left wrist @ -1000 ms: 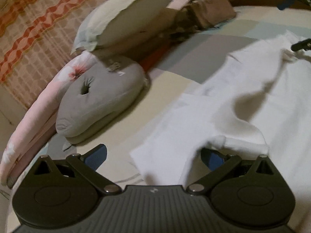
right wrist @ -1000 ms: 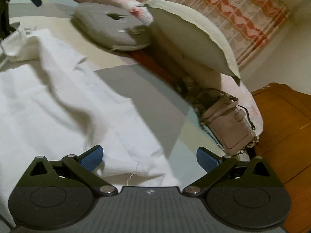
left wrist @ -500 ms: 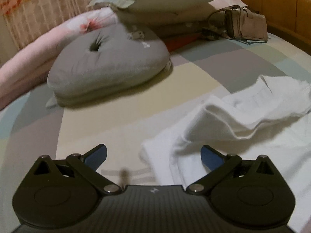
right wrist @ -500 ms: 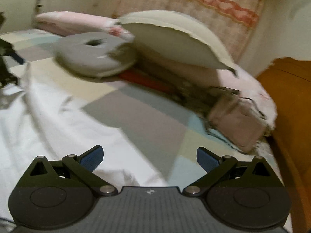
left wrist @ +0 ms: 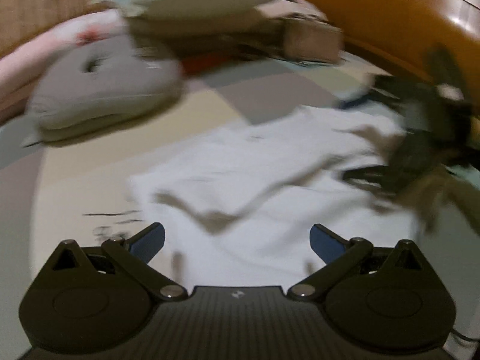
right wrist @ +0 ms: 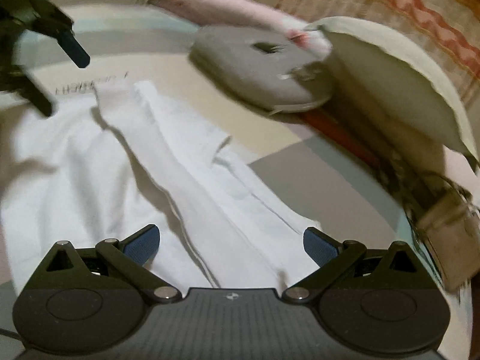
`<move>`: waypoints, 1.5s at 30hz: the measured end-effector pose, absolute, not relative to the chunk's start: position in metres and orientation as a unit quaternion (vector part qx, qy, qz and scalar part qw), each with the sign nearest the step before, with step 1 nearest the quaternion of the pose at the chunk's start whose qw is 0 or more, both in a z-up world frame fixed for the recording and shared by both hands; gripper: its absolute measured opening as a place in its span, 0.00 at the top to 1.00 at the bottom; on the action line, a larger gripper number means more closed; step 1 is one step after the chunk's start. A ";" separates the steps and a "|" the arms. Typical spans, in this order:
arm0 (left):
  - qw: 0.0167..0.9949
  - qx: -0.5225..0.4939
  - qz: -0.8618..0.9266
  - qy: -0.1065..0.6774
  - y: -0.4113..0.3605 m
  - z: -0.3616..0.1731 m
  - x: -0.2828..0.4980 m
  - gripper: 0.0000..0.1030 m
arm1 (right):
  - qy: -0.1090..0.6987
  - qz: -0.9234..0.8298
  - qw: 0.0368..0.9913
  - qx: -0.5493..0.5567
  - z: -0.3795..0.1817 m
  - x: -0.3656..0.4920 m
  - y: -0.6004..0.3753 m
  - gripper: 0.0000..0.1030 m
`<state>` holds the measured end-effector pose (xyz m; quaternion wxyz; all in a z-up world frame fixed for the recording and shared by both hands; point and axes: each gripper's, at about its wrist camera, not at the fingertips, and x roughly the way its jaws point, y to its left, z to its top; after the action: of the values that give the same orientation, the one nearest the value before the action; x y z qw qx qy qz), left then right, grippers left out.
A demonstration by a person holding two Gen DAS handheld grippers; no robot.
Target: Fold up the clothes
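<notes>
Garment [right wrist: 180, 180] now lies folded lengthwise; both grippers released, empty.

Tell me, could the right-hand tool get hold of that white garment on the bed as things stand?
Probably yes. The right gripper has its jaws wide open, with a raised fold of the white garment lying directly ahead between them. Nothing sits on that fold; the grey cushion lies further off.
</notes>
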<state>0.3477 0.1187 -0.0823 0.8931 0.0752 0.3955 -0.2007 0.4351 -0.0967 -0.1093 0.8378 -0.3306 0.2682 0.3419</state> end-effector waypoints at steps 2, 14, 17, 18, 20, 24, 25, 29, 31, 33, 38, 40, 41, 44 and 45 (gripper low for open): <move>0.882 0.086 -0.230 0.402 0.104 -0.090 0.341 0.01 | 0.267 0.334 0.835 -0.345 -0.110 0.444 -0.088 0.00; 0.854 0.090 -0.241 0.452 0.097 -0.128 0.312 0.01 | 0.286 0.245 0.900 -0.219 -0.062 0.519 -0.104 0.00; 0.850 0.110 -0.245 0.453 0.097 -0.126 0.305 0.01 | 0.281 0.261 0.903 -0.193 -0.057 0.496 -0.119 0.00; 0.851 0.114 -0.244 0.451 0.097 -0.125 0.304 0.01 | 0.282 0.279 0.898 -0.188 -0.055 0.484 -0.124 0.00; 0.859 0.113 -0.238 0.438 0.100 -0.120 0.306 0.01 | 0.289 0.324 0.883 -0.178 -0.053 0.461 -0.133 0.00; 0.866 0.086 -0.225 0.438 0.103 -0.117 0.315 0.01 | 0.337 0.427 0.829 -0.134 -0.061 0.430 -0.139 0.00; 0.868 0.088 -0.222 0.436 0.102 -0.117 0.316 0.01 | 0.350 0.443 0.816 -0.127 -0.065 0.427 -0.137 0.00; 0.871 0.084 -0.227 0.429 0.100 -0.112 0.316 0.01 | 0.384 0.442 0.803 -0.113 -0.086 0.445 -0.124 0.00; 0.870 0.082 -0.230 0.428 0.102 -0.112 0.315 0.01 | 0.399 0.430 0.803 -0.102 -0.095 0.460 -0.119 0.00; 0.869 0.081 -0.230 0.430 0.104 -0.113 0.316 0.01 | 0.408 0.417 0.807 -0.091 -0.101 0.476 -0.115 0.00; 0.862 0.069 -0.225 0.449 0.106 -0.126 0.316 0.01 | 0.389 0.361 0.844 -0.072 -0.097 0.509 -0.111 0.00; 0.861 0.080 -0.229 0.447 0.104 -0.125 0.311 0.01 | 0.384 0.346 0.854 -0.060 -0.093 0.510 -0.110 0.00; 0.861 0.087 -0.231 0.444 0.102 -0.124 0.308 0.01 | 0.381 0.339 0.859 -0.054 -0.091 0.510 -0.110 0.00; 0.866 0.107 -0.236 0.428 0.101 -0.117 0.300 0.01 | 0.366 0.354 0.859 -0.052 -0.081 0.491 -0.107 0.00; 0.869 0.114 -0.235 0.420 0.102 -0.114 0.298 0.01 | 0.363 0.360 0.857 -0.060 -0.079 0.482 -0.106 0.00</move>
<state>0.2983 0.1016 -0.1140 0.8692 0.1143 0.4197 -0.2352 0.4819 -0.1060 -0.0785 0.8573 -0.0598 0.3631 0.3600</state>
